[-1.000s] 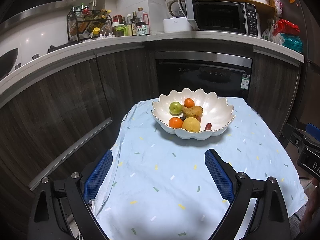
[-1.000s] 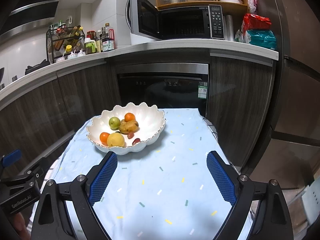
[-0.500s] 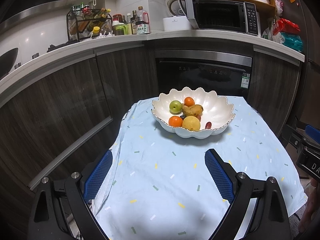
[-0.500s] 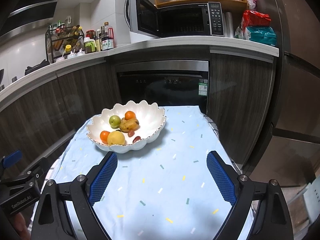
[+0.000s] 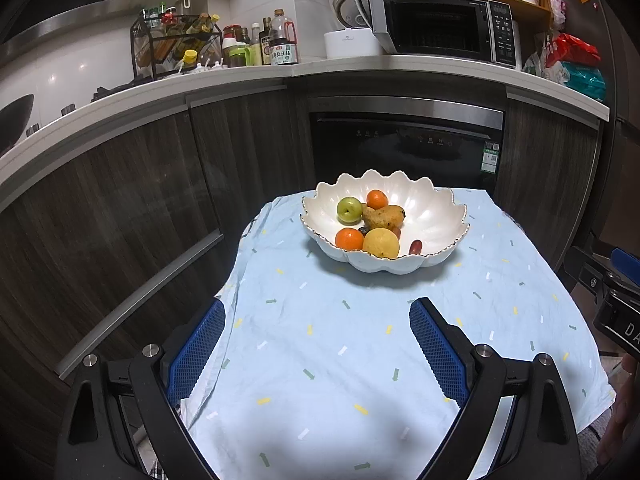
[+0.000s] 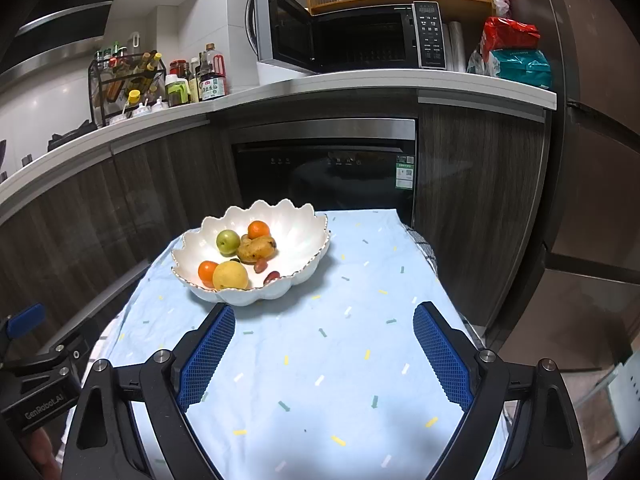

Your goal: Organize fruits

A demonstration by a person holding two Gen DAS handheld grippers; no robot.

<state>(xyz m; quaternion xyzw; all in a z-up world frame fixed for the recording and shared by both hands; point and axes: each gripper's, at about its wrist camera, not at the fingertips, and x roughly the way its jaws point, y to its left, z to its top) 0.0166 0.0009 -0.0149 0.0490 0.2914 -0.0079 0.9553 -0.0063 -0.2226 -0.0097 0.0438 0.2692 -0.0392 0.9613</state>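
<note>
Closest to me, my left gripper (image 5: 316, 344) has its blue mesh-padded jaws spread wide with nothing between them, only the pale blue cloth with confetti dashes (image 5: 344, 360) below. My right gripper (image 6: 324, 348) is likewise released and empty, its left pad just short of the bowl's near rim.

Further out sits the white scalloped ceramic bowl with a thin gold edge (image 5: 436, 216), resting on the cloth toward the table's far side. All the fruit I can find is inside it: a yellow round fruit (image 5: 381, 243) and an orange tangerine (image 5: 349, 239) at the front, a small dark red date-like fruit (image 5: 415, 246) by the near wall, a brownish pear (image 5: 383, 216) in the middle, a green apple (image 5: 349, 209) and a second tangerine (image 5: 377, 199) behind. Nothing lies loose on the cloth, so I judge the sorting finished or nearly so.

The risks I see: the cloth is loose and wrinkled, so a nudge on the bowl could drag it toward the far edge; round fruit would roll if pinched off-centre.

Beyond is the dark built-in oven (image 5: 404, 148).
</note>
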